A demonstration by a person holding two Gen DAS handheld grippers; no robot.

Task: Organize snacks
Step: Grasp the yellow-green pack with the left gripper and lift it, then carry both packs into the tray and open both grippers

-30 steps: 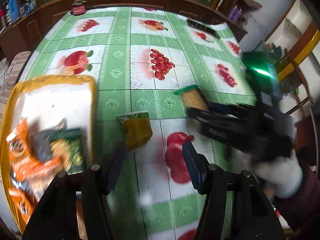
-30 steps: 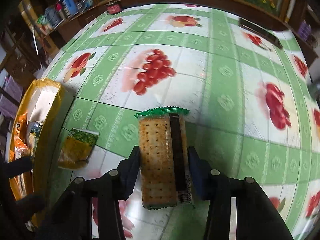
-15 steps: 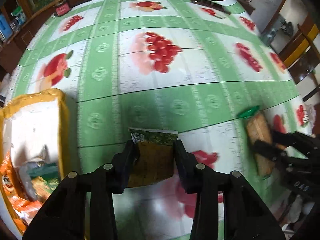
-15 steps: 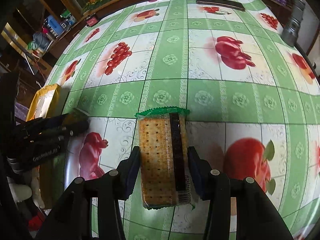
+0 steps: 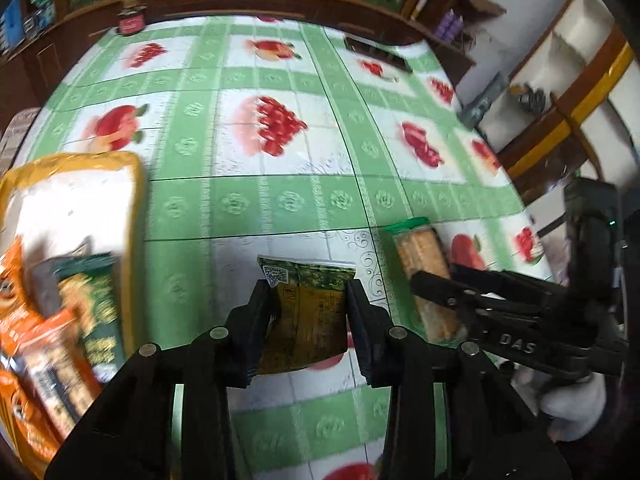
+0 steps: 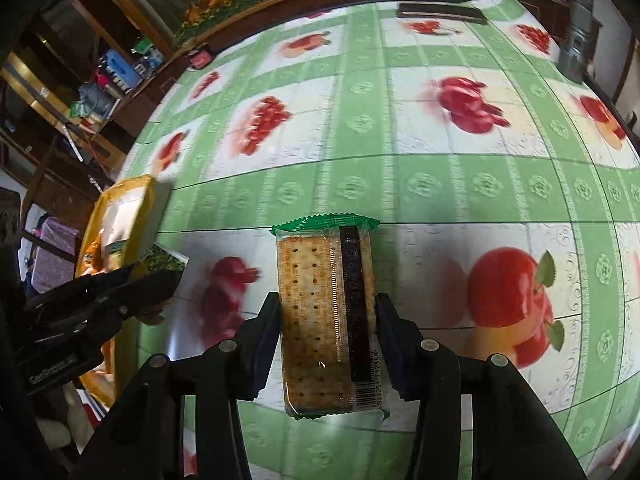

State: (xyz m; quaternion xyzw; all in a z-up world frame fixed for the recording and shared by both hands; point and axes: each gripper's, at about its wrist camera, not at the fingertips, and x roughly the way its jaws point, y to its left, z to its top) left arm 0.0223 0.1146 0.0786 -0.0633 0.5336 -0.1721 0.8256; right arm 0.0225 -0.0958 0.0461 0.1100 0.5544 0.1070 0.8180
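My left gripper (image 5: 310,312) is shut on a small green and yellow snack packet (image 5: 306,320) and holds it above the tablecloth. My right gripper (image 6: 328,334) is shut on a clear cracker pack with green ends (image 6: 328,320). In the left wrist view the cracker pack (image 5: 424,272) and the right gripper (image 5: 440,292) are just to the right. In the right wrist view the left gripper (image 6: 160,284) with the packet (image 6: 168,258) is at the left. A yellow-rimmed tray (image 5: 132,216) at the left holds several orange and green snack packs (image 5: 80,320).
The table has a green and white fruit-print cloth (image 5: 280,200). A dark flat case (image 5: 378,54) and a red-lidded jar (image 5: 131,20) sit at the far edge. A grey object (image 6: 576,44) stands at the right edge. Shelves and chairs surround the table.
My left gripper closed on the green and yellow packet and lifted it. My right gripper kept hold of the cracker pack and now sits close beside the left one.
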